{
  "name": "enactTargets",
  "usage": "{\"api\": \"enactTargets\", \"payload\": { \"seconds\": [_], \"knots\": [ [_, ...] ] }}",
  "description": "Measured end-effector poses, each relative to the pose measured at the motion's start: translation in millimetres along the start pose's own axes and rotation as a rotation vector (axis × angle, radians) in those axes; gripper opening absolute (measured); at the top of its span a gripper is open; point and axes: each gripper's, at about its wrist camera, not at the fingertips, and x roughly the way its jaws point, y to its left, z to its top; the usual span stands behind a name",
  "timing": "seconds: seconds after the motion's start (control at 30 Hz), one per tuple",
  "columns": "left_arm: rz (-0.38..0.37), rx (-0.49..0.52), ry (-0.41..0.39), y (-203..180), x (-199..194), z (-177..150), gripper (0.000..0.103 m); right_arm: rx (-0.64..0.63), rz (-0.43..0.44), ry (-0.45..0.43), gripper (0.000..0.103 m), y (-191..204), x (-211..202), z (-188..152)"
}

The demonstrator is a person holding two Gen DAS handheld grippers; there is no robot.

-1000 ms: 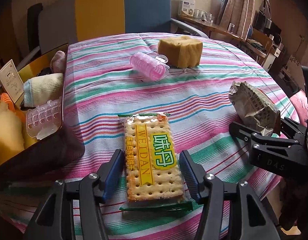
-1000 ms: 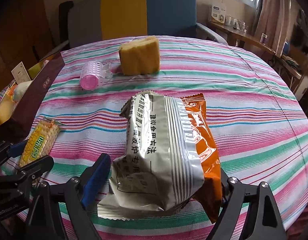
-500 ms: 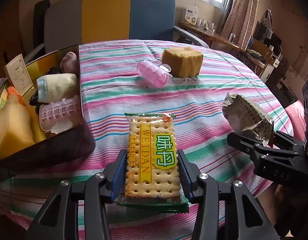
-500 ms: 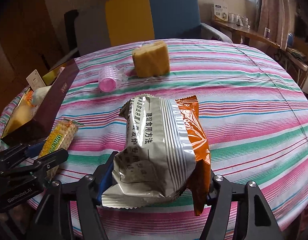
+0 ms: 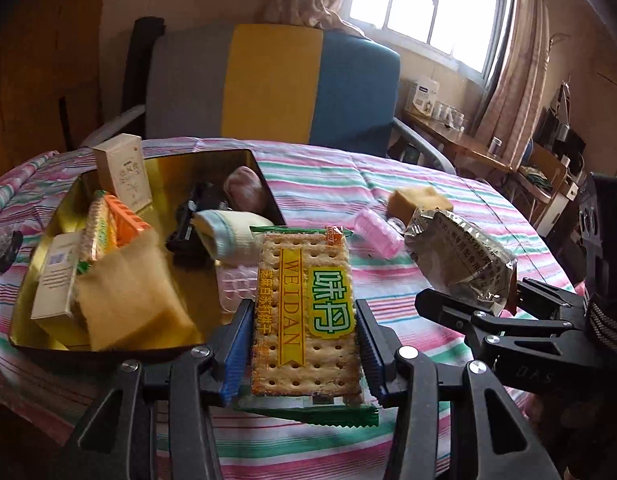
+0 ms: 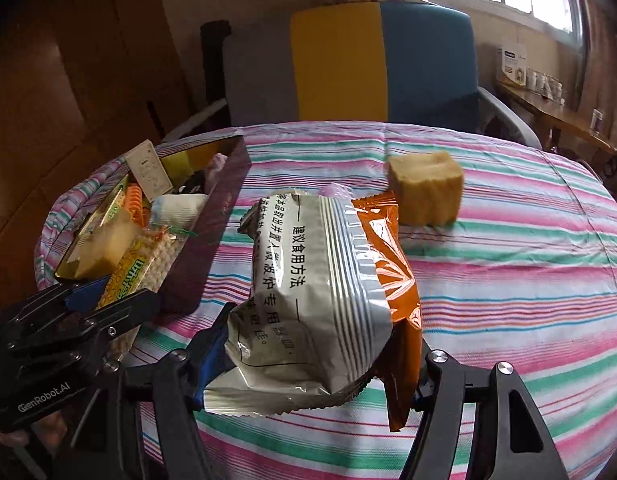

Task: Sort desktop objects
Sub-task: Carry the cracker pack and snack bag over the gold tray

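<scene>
A clear pack of square crackers (image 5: 304, 312) with a yellow and green label is clamped between the blue pads of my left gripper (image 5: 304, 344), held off the striped tablecloth (image 5: 388, 184) beside the box. In the right wrist view the same pack (image 6: 144, 268) and left gripper (image 6: 104, 300) hang at the box's near corner. My right gripper (image 6: 320, 352) is shut on a silver and orange snack bag (image 6: 316, 292), held above the cloth. From the left wrist view, that bag (image 5: 456, 252) and the right gripper (image 5: 476, 296) sit at the right.
A dark box with a gold inside (image 5: 236, 156) stands at the left, holding a yellow sponge, rolled socks, small cartons and an orange comb. On the cloth lie a yellow sponge block (image 6: 426, 194) and a pink roller (image 5: 378, 232). A grey, yellow and blue chair (image 5: 276, 80) stands behind the table.
Both grippers closed on their packets and lifted them off the cloth. Both views have risen and swung left, so the box now lies much closer.
</scene>
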Motion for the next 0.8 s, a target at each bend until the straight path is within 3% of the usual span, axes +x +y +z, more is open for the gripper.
{"api": "enactTargets", "payload": {
  "seconds": [0.2, 0.6, 0.7, 0.8],
  "knots": [
    [0.102, -0.064, -0.039, 55, -4, 27, 0.049, -0.072, 0.090, -0.007, 0.069, 48, 23, 35],
    [0.230, -0.143, 0.007, 133, 36, 72, 0.049, -0.141, 0.196, 0.032, 0.070, 126, 106, 115],
    [0.224, -0.178, 0.032, 148, 44, 76, 0.056, -0.128, 0.217, 0.060, 0.075, 135, 125, 129],
    [0.245, -0.165, 0.025, 148, 42, 73, 0.064, -0.118, 0.231, 0.065, 0.089, 136, 132, 133]
  ]
}}
